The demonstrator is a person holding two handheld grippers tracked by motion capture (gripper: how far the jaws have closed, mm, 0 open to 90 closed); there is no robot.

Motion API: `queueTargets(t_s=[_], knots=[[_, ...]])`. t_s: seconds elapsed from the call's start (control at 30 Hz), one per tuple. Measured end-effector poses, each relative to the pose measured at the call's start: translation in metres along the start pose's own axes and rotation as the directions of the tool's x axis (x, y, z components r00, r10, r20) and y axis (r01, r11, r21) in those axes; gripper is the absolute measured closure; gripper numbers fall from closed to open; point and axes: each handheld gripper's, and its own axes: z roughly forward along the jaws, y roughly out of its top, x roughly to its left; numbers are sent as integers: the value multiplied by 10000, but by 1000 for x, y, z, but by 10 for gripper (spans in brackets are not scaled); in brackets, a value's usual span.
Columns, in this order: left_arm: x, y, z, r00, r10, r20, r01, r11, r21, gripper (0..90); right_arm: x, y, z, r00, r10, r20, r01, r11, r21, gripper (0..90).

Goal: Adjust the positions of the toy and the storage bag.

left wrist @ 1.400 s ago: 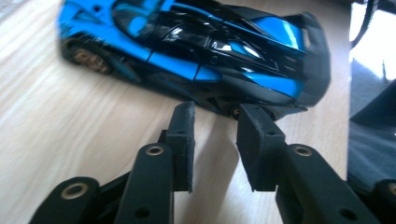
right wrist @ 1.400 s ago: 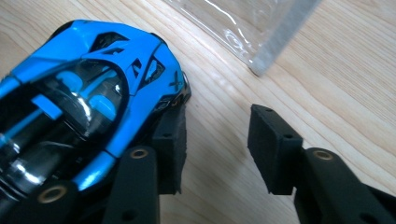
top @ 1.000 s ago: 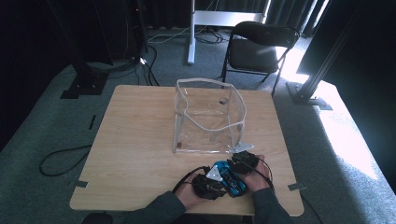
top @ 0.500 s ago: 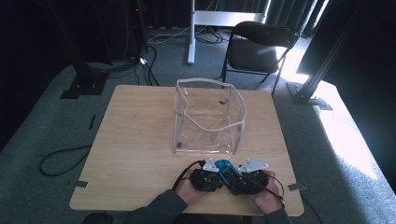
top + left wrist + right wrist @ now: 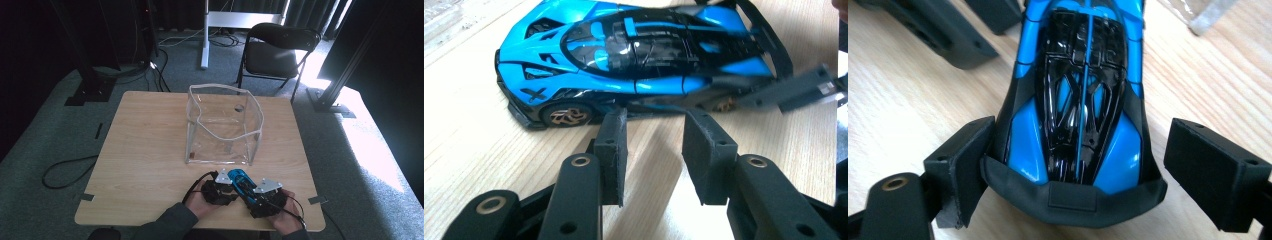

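Overhead, a blue toy car [image 5: 239, 178] is sitting near the wooden surface's [image 5: 145, 145] front edge, between two hand-held claws, just before a clear plastic box [image 5: 223, 125]. Alongside the car's flank, the left claw [image 5: 654, 135] is resting released, empty. Behind the car's tail, the right claw [image 5: 1073, 165] is spreading wide, its left jaw touching the rear wing.

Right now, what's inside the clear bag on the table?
The clear bag looks empty; the wooden table shows through its walls. The toy car sits outside, in front of it.
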Motion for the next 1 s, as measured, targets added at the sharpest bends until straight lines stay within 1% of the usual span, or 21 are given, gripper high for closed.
queueTargets(t_s=[0.07,0.13,0.17,0.2,0.23,0.3,0.43,0.5,0.57,0.6,0.7,0.73,0.77,0.8,0.83,0.87,0.93,0.97,1.0], knots=[[0,-1,-1,10000,22,-21,-22,10000,29,621,-4,-2,0,9998,-98,165,99,9999,-83,144],[1,-1,-1,10000,3,-3,-3,10000,-12,619,-10,-3,-1,9998,35,210,-32,9999,-145,145],[1,-1,-1,10000,3,-3,-3,10000,-12,617,-10,-3,-1,9998,35,210,-32,9999,-145,145],[1,-1,-1,10000,27,-51,-27,10000,-13,617,-14,-4,-1,9996,103,244,-100,9999,-123,147],[1,-1,-1,10000,32,-64,-32,10000,-20,615,-19,-4,-1,9989,52,465,-48,9999,-92,163],[2,-1,-1,10000,20,-83,-20,10000,-42,614,-23,-4,0,9977,58,677,-58,10000,-6,166],[4,-2,-2,9997,8,-231,-9,10000,-67,610,-31,-5,3,9976,215,658,-215,9998,-19,169],[6,-3,-4,9996,-3,-279,1,10000,-45,606,-33,-6,3,9978,356,563,-356,9994,-7,201],[7,-5,-8,9993,75,-365,-74,10000,32,599,-34,-5,1,9974,476,539,-483,9988,121,233],[8,-7,-11,9988,156,-470,-151,9998,110,593,-34,-4,1,9973,462,563,-472,9988,162,238],[15,-14,-22,9952,337,-920,-310,9991,303,574,-37,-6,-1,9972,687,295,-692,9975,153,256],[18,-17,-26,9937,314,-1078,-278,9990,343,569,-38,-7,-2,9974,684,218,-687,9976,115,260],[18,-17,-26,9937,314,-1078,-278,9990,343,565,-38,-7,-2,9974,684,218,-687,9976,115,260],[27,-23,-35,9905,218,-1359,-173,9993,337,565,-39,-8,-3,9979,618,205,-620,9980,95,270],[31,-26,-39,9886,186,-1492,-142,9994,308,556,-37,-10,-7,9986,505,178,-505,9987,-23,300],[34,-28,-41,9872,143,-1586,-99,9995,288,553,-38,-10,-8,9990,440,47,-440,9990,-73,326],[41,-33,-47,9846,35,-1749,4,9998,222,544,-39,-12,-11,9990,424,-144,-429,9984,-365,340],[44,-34,-49,9830,-3,-1835,40,9998,200,542,-40,-11,-13,9987,448,-258,-462,9974,-545,329],[46,-36,-51,9812,-46,-1930,73,9999,132,540,-40,-11,-15,9989,389,-255,-407,9966,-717,321]])
